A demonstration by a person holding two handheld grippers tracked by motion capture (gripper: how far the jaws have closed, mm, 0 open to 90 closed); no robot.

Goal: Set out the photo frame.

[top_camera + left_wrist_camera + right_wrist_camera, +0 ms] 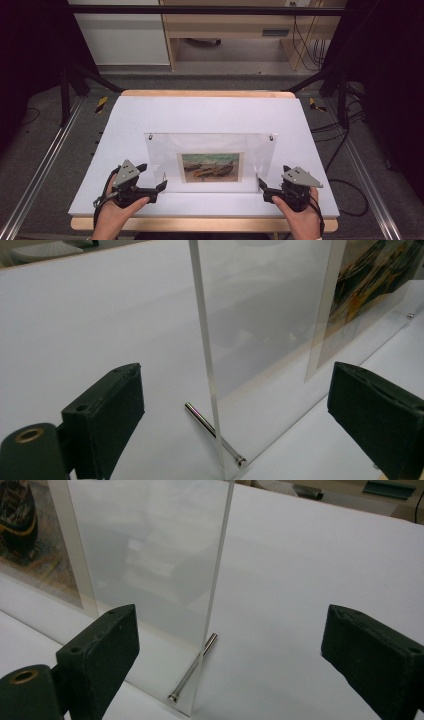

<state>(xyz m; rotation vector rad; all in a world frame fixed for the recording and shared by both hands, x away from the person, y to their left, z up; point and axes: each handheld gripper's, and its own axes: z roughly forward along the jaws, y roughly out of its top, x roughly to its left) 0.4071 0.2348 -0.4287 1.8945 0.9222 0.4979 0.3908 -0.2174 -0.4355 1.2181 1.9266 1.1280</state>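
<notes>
The picture (210, 167) in the frame (210, 150) is blurred.

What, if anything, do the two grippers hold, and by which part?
Nothing is held. The left gripper and right gripper stand open astride the side edges of the upright acrylic picture frame, jaws not touching it.

A clear picture frame (210, 162) stands upright near the table's (210, 112) front edge, a gripper at each end: left gripper (161, 186), right gripper (262, 188).

Clear glossy acrylic frame (210, 150); shiny metal pin (192, 667); matt white table (210, 112)
</notes>
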